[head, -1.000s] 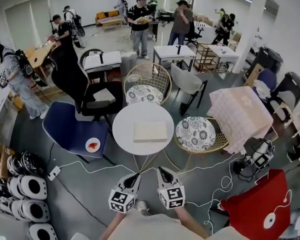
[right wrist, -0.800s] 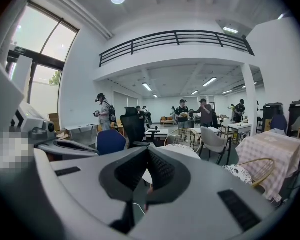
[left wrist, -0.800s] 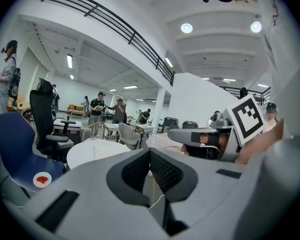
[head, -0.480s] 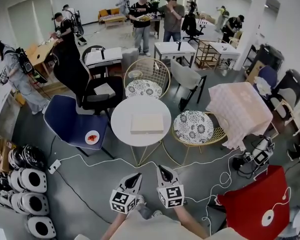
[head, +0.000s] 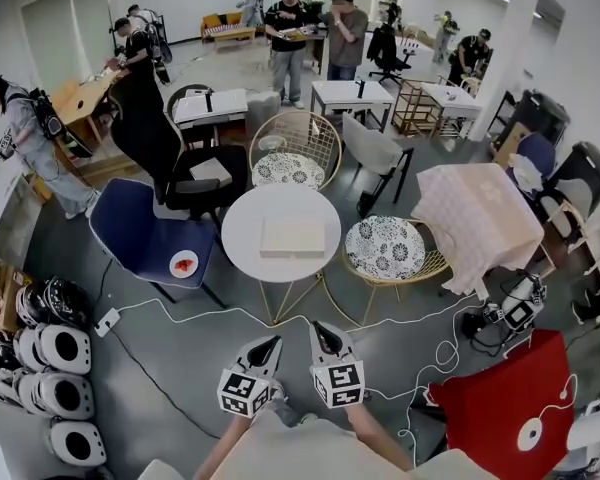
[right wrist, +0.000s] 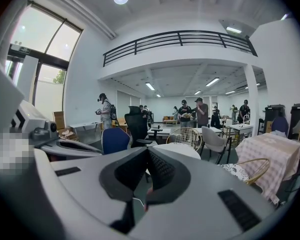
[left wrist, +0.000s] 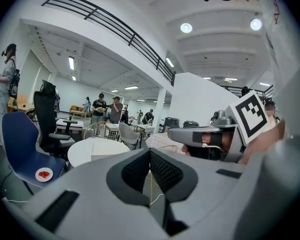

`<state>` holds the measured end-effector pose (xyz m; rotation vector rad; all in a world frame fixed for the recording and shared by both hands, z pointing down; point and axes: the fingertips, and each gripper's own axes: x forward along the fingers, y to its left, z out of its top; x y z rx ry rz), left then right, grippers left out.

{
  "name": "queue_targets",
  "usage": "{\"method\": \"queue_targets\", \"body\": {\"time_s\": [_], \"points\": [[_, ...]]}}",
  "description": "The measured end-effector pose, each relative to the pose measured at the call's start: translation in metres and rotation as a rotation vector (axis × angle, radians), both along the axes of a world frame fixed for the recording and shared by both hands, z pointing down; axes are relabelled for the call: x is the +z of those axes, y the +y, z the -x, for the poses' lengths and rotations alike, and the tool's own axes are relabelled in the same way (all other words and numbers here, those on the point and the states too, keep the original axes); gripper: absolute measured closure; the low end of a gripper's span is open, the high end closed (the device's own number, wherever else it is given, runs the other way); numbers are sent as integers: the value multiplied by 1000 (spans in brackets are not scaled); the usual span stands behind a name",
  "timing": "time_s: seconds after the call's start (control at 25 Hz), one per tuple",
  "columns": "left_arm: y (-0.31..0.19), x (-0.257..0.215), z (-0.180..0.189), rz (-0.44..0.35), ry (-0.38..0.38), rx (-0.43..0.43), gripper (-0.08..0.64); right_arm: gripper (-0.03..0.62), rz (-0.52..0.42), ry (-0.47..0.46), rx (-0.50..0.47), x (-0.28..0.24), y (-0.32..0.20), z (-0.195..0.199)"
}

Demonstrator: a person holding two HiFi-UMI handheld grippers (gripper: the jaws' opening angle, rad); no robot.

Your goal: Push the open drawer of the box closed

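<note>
Box (head: 292,237) farther — beyond left claw (head: 270,343), right claw (head: 319,329)

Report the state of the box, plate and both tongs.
Flat beige box: lying on the round white table; drawer state too small to tell.
Left tongs: shut, empty, short of the table.
Right tongs: shut, empty, short of the table.
Small white plate: on the blue chair, holding red food.

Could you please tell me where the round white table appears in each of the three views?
Head view: round white table at the centre.
Left gripper view: table left of centre, below the middle.
Right gripper view: table just right of centre, below the middle.
Shared landmark: the blue chair beside it.
</note>
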<state>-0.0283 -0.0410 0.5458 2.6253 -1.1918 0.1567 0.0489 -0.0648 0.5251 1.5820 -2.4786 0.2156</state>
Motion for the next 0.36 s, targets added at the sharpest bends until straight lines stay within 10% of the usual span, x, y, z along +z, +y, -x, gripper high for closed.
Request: {"method": "queue_targets", "body": {"time_s": [0.36], "points": [[-3, -3, -5, -12, -10, 0, 548, 577, -11, 0, -3, -2, -2, -7]]}}
